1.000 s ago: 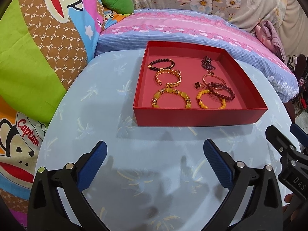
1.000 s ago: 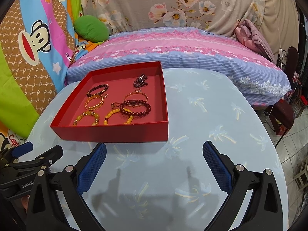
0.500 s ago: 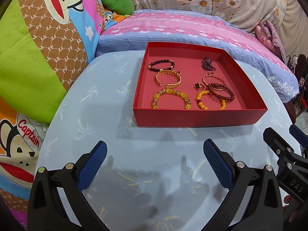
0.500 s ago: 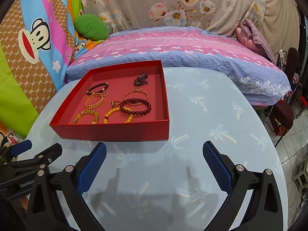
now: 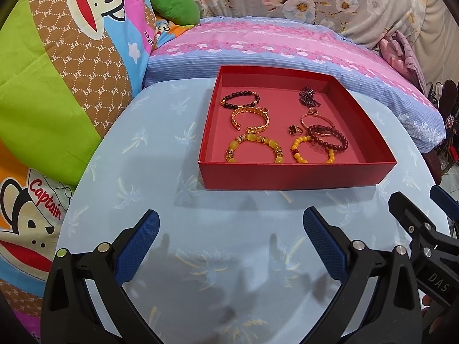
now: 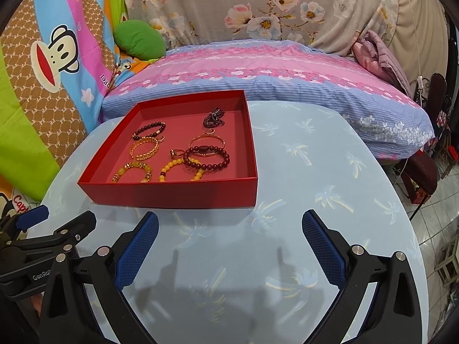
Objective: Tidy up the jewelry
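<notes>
A red tray (image 5: 287, 176) (image 6: 172, 197) on the round table holds several bracelets: a dark bead bracelet (image 5: 240, 99), a gold cuff (image 5: 250, 119), two yellow bead bracelets (image 5: 254, 150) (image 5: 312, 152), a maroon bead bracelet (image 5: 328, 139) (image 6: 207, 158), a thin bangle, a ring (image 5: 295, 129) and a dark necklace bundle (image 5: 308, 97) (image 6: 213, 118). My left gripper (image 5: 231, 239) is open and empty, in front of the tray. My right gripper (image 6: 229, 238) is open and empty, in front of the tray's right corner.
The round table has a light blue palm-print cover (image 5: 149, 154) (image 6: 315, 172). A pink and blue pillow (image 5: 272, 46) lies behind it, cartoon-monkey cushions (image 5: 57, 71) stand at the left. A dark chair (image 6: 421, 172) and tiled floor are at the right.
Both grippers have drawn back slightly from the tray. Both stay open and empty; the jewelry has not moved.
</notes>
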Available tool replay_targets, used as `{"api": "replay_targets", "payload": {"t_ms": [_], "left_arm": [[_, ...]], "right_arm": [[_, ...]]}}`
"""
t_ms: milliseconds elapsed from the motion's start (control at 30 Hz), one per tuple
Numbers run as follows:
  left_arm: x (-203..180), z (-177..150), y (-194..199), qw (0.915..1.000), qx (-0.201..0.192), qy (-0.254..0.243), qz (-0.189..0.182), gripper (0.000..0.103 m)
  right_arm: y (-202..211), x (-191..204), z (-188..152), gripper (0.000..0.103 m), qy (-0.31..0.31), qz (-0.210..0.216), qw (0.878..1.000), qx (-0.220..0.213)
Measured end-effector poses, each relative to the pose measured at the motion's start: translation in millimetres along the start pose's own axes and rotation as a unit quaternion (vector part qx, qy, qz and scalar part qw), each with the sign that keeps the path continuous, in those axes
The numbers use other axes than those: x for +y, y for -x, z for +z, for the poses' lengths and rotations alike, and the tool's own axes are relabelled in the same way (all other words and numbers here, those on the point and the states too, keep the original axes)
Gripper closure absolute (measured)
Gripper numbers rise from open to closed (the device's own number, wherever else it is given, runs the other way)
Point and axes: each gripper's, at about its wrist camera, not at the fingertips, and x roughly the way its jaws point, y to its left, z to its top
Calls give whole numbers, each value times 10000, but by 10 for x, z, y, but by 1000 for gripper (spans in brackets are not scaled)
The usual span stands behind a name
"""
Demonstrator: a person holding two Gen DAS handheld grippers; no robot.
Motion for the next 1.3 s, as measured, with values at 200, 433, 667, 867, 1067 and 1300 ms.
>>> {"api": "replay_targets", "payload": {"t_ms": [200,433,667,867,1067,1300], "left_arm": [[2,-38,22,10000,-66,4,15,7],[-13,-182,-8,10000,56,8,15,7],[-11,-165,22,9999,3,90,105,7],[39,-155,-9,9996,58,243,144,7],[31,-151,1,9997,16,172,175,7],[-30,-142,13,10000,3,28,77,7]], "right_arm": [[17,11,-17,6,28,4,10000,17],[5,33,-156,6,61,30,9998,207],[37,23,-138,6,51,33,9999,159],[34,28,-121,6,53,33,9999,160],[35,30,-121,6,54,30,9999,159],[29,20,-122,6,42,30,9998,166]]}}
